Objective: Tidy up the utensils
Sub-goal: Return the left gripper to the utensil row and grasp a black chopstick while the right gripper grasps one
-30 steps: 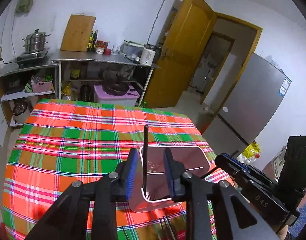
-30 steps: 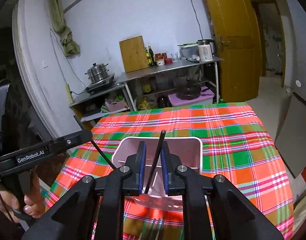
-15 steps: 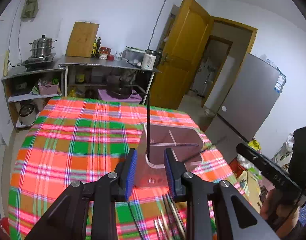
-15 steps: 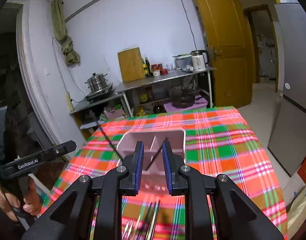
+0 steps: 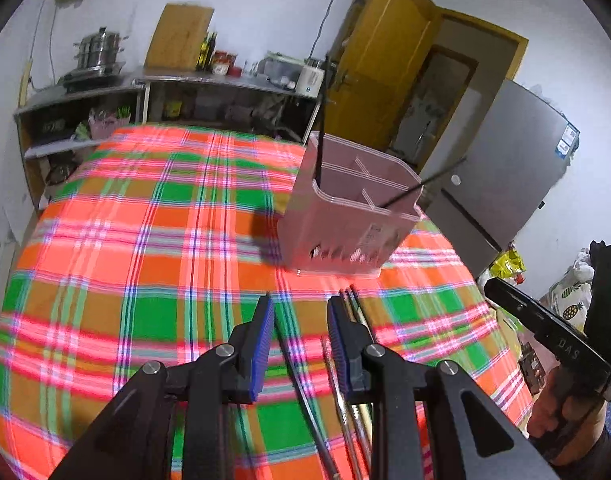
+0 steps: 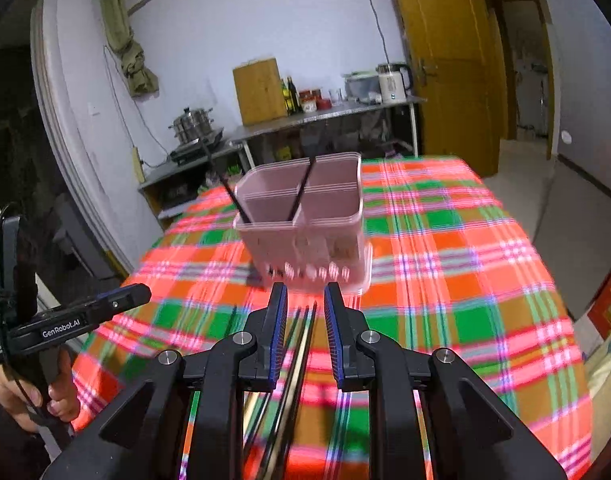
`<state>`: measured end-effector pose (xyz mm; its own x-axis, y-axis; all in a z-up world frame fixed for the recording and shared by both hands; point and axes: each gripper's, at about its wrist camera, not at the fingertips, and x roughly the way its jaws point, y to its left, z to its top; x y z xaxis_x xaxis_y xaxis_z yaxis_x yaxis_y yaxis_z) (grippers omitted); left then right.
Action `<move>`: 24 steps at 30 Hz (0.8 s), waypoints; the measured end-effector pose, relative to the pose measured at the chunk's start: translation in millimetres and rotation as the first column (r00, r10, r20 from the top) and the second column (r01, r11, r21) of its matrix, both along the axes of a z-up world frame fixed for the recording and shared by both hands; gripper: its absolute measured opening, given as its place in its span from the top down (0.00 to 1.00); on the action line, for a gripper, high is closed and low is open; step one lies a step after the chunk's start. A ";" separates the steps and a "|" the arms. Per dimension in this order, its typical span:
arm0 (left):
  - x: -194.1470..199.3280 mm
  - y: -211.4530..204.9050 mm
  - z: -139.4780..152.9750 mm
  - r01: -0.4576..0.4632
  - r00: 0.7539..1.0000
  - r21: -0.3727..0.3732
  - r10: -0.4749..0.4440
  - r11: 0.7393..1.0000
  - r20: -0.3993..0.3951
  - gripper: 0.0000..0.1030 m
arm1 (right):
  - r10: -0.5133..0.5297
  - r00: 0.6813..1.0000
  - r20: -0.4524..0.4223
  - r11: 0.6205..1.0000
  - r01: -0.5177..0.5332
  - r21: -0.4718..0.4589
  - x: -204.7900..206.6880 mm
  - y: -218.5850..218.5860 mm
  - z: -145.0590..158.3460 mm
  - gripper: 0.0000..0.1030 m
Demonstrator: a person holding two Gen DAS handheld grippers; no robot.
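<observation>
Left gripper point(image 5: 299, 338): jaws parted, holding nothing, hovering over the counter. Loose chopsticks point(image 5: 347, 392) lie on the plaid cloth point(image 5: 125, 240) under it and slightly to its right; one dark stick runs between the jaws, the rest sit under the right jaw. Their long axis runs roughly along the gripper's fingers, tips toward the holder.

Pink utensil holder point(image 5: 351, 216): ahead and right of the left gripper, upright, divided into compartments. Two black chopsticks point(image 5: 320, 120) already stand in it, one near vertical at the left edge, one leaning out right. Which compartment each sits in I can't tell exactly.

Right gripper point(image 6: 304, 330): jaws also apart, empty, over the same bundle of chopsticks point(image 6: 293, 364). Sticks pass straight between its jaws, aligned with the fingers; holder point(image 6: 305, 224) directly ahead, near.

Judgement: right gripper is better centred on the bundle. Since the sticks lie parallel to the fingers, the next grab likely needs a dip down to close across one stick.

Surface: cloth-covered counter, soft, sticks may roll or bunch. Room: kitchen, steel shelf point(image 6: 329, 114) with kettle and cutting board behind, yellow door point(image 5: 379, 76) and fridge point(image 5: 505, 168) right.
</observation>
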<state>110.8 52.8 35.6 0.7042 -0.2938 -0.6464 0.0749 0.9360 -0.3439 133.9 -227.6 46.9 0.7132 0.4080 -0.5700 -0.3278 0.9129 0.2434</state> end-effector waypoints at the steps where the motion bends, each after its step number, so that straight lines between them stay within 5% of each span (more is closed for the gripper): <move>1: -1.9 0.5 -5.5 -0.003 1.000 -0.002 0.003 1.000 -0.014 0.74 | 0.000 1.000 -0.014 1.000 -0.001 -0.001 -0.9 0.1 -4.0 0.81; 24: 28.6 -24.4 -79.7 0.020 0.978 -0.006 -0.021 1.000 -0.207 0.74 | 0.038 0.976 -0.213 0.997 -0.050 -0.055 13.1 26.7 -84.9 0.81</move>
